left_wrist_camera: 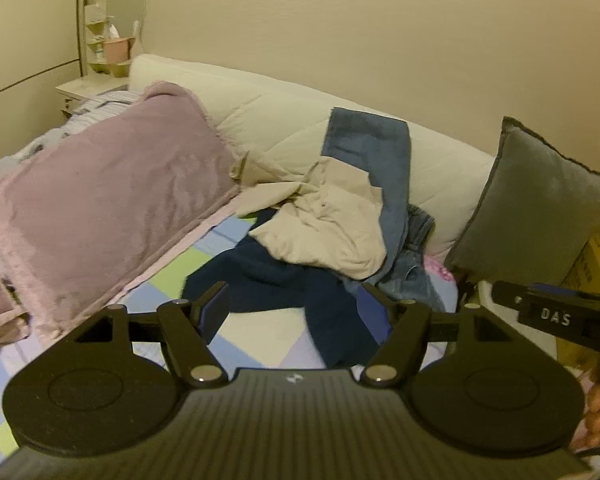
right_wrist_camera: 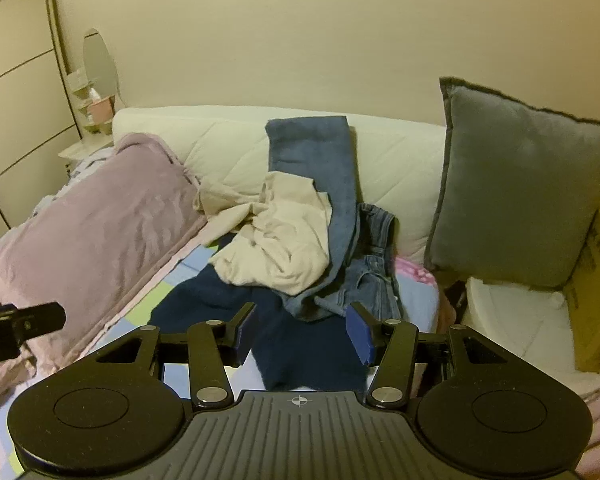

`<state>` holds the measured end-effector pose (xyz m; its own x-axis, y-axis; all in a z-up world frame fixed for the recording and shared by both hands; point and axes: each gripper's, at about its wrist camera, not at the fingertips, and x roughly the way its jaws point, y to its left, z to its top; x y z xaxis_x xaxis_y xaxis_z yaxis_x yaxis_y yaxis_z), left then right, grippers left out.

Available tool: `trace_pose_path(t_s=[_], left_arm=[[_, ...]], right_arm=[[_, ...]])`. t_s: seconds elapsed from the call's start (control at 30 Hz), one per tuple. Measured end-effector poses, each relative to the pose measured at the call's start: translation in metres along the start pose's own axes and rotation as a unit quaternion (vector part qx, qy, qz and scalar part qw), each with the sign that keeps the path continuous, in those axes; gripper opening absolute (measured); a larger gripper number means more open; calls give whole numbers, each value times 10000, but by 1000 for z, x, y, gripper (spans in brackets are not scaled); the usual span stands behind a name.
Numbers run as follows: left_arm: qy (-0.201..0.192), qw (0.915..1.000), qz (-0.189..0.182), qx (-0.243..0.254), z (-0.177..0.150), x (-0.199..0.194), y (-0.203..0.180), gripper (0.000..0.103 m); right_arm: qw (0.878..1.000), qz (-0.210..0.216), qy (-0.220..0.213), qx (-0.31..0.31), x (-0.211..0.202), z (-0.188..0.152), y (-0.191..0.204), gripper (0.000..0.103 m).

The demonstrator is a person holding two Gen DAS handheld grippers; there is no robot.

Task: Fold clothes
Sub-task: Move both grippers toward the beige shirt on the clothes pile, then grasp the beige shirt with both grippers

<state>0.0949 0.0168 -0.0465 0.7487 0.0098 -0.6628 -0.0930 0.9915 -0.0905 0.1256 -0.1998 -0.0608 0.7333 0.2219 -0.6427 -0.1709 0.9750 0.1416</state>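
Observation:
A heap of clothes lies on the bed against the headboard. A crumpled cream garment lies on top. Blue jeans run up the headboard beside it. A dark navy garment spreads out nearest me. My left gripper is open and empty, hovering just above the navy garment's near edge. My right gripper is open and empty over the same garment. The right gripper's tip shows in the left wrist view, and the left gripper's tip shows in the right wrist view.
A mauve pillow lies on the left. A grey cushion leans on the right. The checked bedsheet is underneath. The white padded headboard stands behind. A yellow box stands at the far right.

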Motion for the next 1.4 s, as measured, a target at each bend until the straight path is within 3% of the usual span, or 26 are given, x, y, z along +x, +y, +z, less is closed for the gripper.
trace_pose_path(t_s=[0.47, 0.73, 1.03, 1.4], left_arm=[[439, 9986, 259, -110, 50, 126, -34, 63], [547, 9984, 100, -77, 70, 200, -45, 63], [805, 9964, -91, -252, 79, 286, -46, 63], [1340, 9901, -194, -361, 62, 374, -34, 58]], right_arm=[[9991, 131, 308, -249, 119, 63, -55, 53], [9968, 367, 683, -173, 189, 86, -74, 53], [9939, 365, 1045, -12, 262, 93, -89, 52], [9866, 344, 1581, 228, 346, 83, -91, 52]])
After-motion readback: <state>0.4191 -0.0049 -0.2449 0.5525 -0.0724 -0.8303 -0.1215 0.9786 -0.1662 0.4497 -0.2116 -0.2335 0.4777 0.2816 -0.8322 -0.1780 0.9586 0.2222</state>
